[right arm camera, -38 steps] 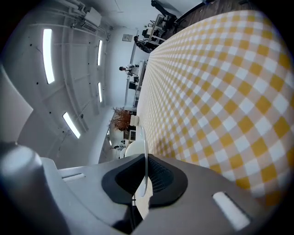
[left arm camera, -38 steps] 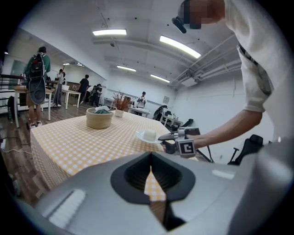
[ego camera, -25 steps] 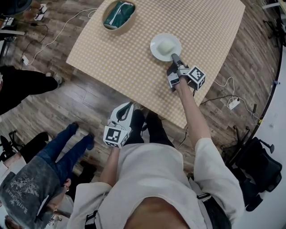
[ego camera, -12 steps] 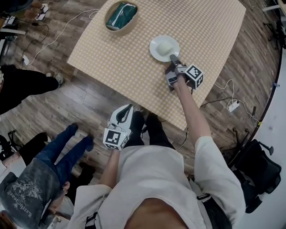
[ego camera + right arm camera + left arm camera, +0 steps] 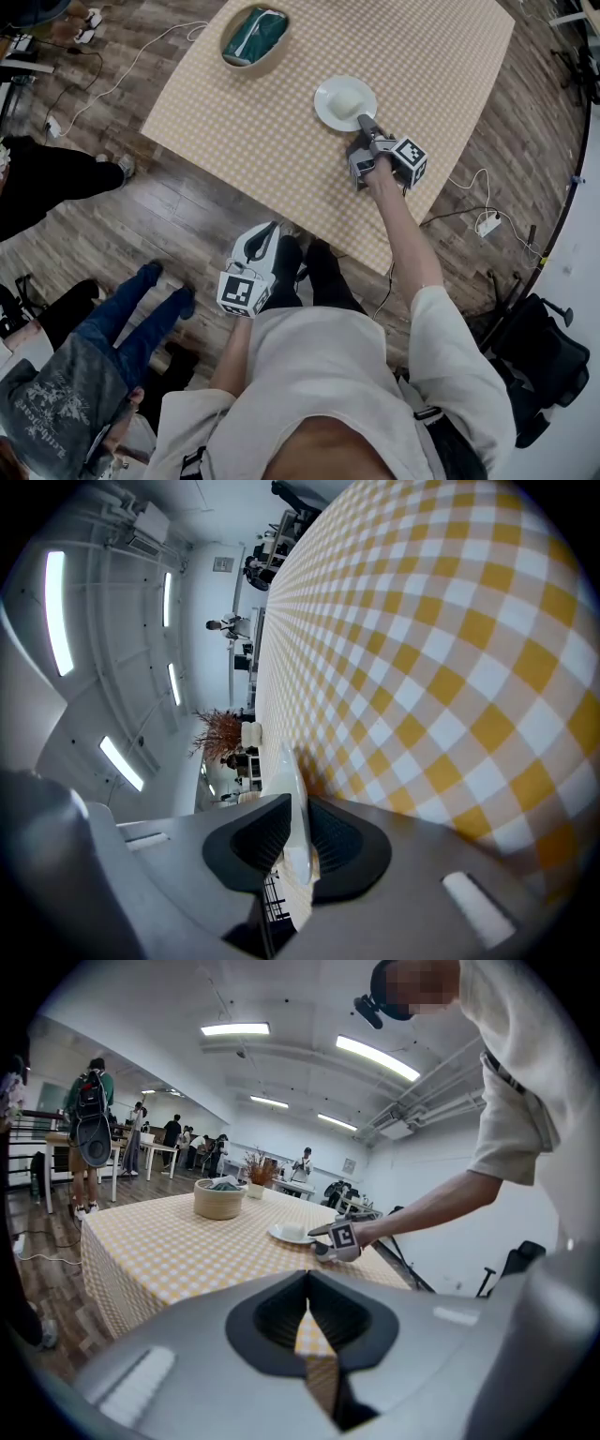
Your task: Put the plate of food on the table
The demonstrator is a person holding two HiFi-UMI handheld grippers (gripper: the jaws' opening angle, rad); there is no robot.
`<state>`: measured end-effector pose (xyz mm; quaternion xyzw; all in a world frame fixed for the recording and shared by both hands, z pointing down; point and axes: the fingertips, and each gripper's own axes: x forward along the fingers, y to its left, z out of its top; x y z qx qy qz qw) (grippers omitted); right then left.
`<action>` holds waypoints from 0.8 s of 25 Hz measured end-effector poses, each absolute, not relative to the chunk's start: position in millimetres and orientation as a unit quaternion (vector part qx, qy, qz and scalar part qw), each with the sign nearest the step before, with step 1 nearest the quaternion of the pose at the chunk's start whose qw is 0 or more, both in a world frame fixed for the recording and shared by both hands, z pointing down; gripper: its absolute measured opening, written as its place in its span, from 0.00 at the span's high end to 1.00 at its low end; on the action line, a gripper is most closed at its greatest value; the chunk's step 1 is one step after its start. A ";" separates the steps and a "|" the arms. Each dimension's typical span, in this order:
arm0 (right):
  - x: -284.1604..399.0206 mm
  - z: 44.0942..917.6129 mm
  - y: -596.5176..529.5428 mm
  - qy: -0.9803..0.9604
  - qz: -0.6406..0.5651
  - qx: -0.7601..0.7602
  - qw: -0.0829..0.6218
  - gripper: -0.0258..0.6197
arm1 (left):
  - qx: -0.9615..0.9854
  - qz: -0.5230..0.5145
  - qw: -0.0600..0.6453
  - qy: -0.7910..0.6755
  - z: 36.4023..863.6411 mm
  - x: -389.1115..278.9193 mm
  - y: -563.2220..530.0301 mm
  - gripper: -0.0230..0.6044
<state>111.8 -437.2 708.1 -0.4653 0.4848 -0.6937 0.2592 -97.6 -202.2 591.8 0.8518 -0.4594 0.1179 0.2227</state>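
A white plate (image 5: pixel 331 105) with a pale block of food (image 5: pixel 348 97) rests on the yellow checked table (image 5: pixel 281 141), right of its middle. My right gripper (image 5: pixel 364 120) reaches the plate's near rim. In the right gripper view the thin white plate rim (image 5: pixel 296 808) stands between the jaws of that gripper (image 5: pixel 296 841). They are opening, with small gaps on both sides of the rim. My left gripper (image 5: pixel 272 227) hangs off the table's near edge, shut and empty. From the left gripper view the plate (image 5: pixel 291 1234) and the right gripper (image 5: pixel 323 1237) show across the table.
A round basket (image 5: pixel 251 36) with a dark green cloth stands at the table's far left. People's legs (image 5: pixel 141 309) are on the wooden floor to the left. Cables and a power strip (image 5: pixel 489 217) lie at the right, near a black chair (image 5: pixel 548 356).
The plate and the right gripper have shifted slightly towards the table's middle, then stopped. The left gripper has stayed off the near edge.
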 end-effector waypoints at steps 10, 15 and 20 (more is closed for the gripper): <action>100.9 693.5 -446.0 0.551 -0.677 -0.426 0.237 0.67 | 0.851 0.116 0.225 -0.460 592.2 -99.3 -205.5 0.95; 88.5 686.2 -439.5 0.638 -0.637 -0.413 0.127 0.66 | 0.850 0.117 0.228 -0.461 594.4 -98.8 -200.2 0.95; 84.9 688.1 -434.5 0.663 -0.624 -0.408 0.064 0.65 | 0.851 0.115 0.227 -0.459 594.3 -94.6 -198.8 0.95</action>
